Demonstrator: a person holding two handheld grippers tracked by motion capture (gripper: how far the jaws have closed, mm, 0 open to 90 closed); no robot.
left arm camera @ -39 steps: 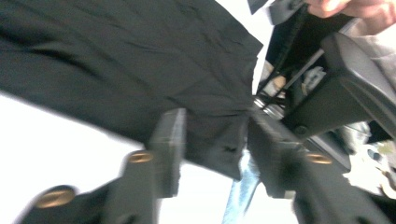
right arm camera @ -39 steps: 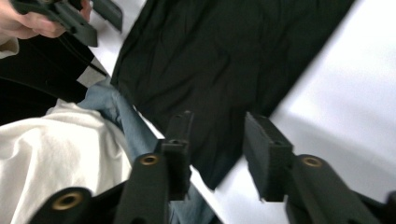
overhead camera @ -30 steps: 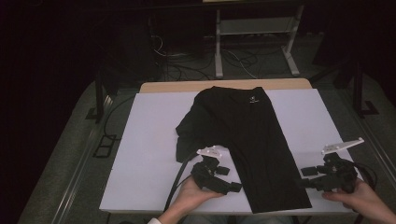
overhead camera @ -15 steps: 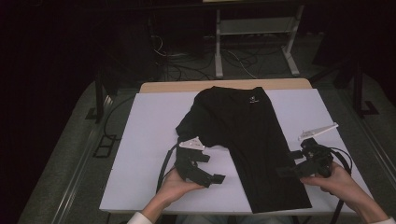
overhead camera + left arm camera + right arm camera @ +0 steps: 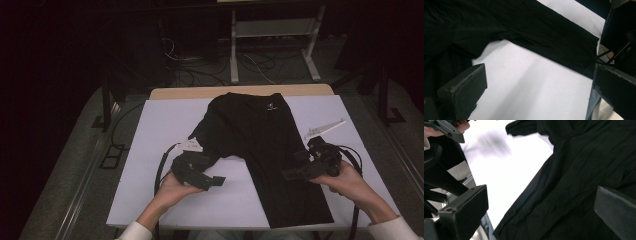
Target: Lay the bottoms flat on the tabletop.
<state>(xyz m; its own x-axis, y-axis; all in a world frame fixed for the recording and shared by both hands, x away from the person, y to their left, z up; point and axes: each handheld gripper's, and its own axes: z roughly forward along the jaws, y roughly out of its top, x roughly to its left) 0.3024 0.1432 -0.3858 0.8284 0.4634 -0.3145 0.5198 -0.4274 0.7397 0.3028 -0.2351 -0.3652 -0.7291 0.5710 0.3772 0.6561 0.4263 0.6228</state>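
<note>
White-topped bench in a dark room: a black fabric T-shirt lies partly folded into a long strip from the far edge to the near edge, one sleeve bunched toward the left. Left tongs and right tongs, jaws just opened wide, grip nothing. Judged stage: lengthwise fold laid; sleeve tidying and crosswise folds remain.

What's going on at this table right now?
A person works on a black garment spread on a white table, a gripper in each hand. The left gripper hovers beside the folded-over sleeve, the right gripper above the garment's right edge. Both have just been opening and hold nothing; the cloth lies loose, partly folded.
</note>
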